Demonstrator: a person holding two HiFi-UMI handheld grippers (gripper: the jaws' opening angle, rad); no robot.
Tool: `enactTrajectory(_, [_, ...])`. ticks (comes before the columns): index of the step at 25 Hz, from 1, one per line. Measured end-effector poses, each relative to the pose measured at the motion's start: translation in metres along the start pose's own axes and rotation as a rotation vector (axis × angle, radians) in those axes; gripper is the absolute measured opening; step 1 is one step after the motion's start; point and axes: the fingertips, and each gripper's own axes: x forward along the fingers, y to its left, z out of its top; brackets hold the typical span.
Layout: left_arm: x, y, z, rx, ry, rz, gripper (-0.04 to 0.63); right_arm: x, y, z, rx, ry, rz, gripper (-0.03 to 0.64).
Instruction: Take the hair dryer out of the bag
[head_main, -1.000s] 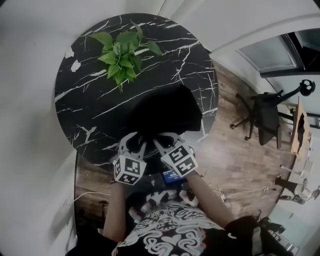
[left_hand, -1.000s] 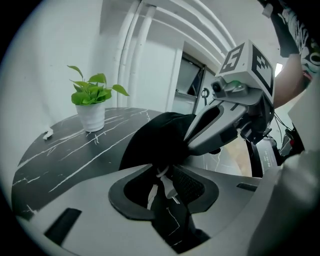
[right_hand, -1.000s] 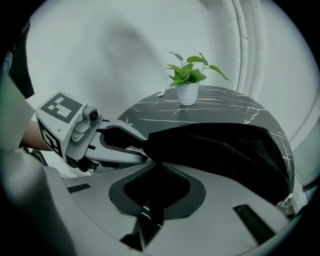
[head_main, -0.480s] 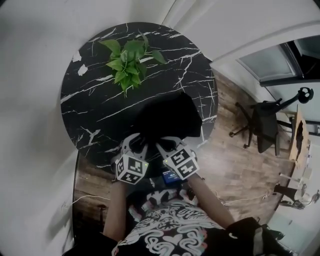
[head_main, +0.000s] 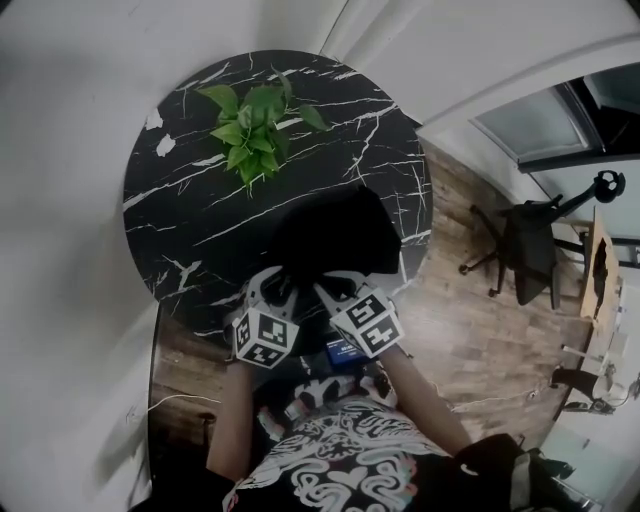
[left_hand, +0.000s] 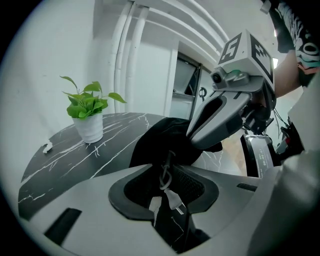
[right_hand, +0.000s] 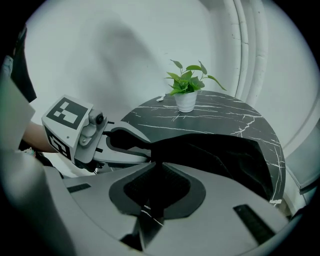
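Since the dryer is nowhere in sight — presumably inside the bag (head_main: 335, 235) — left gripper (head_main: 268, 284) pinches its near edge, narrow on cord (left_hand: 164, 171) and cloth, right gripper (head_main: 335, 287) clamps cloth beside it, likely to open the mouth.

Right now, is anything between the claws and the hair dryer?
Yes: the black bag itself. No hair dryer shows in any view, so it's presumably under the fabric. The left claw and the right claw are each shut on the bag's near edge. The potted plant stands across the table, clear of them.
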Motion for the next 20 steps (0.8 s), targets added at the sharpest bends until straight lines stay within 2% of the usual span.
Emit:
enactTrajectory(5, [-0.004,-0.004,0.004,0.014,-0.006,-0.009,0.11,-0.011,-0.008,0.008,0.014,-0.031,-0.027,0.035])
enactTrajectory(7, [-0.005,-0.009,0.005,0.008,-0.004,-0.049,0.048,-0.016,-0.011,0.015,0.023,-0.063,-0.031,0.034])
enactTrajectory(8, [-0.004,-0.012,0.005,0.002,0.001,-0.071,0.043,-0.018,-0.012,0.018,0.026,-0.073,-0.033,0.034])
enactTrajectory(15, [-0.001,-0.02,0.021,0.042,-0.029,-0.099,0.043,-0.022,-0.013,0.035,0.032,-0.105,-0.047,0.032])
enactTrajectory(20, [-0.006,-0.025,0.019,0.007,-0.027,-0.159,0.041,-0.024,-0.016,0.048,0.026,-0.133,-0.065,0.032])
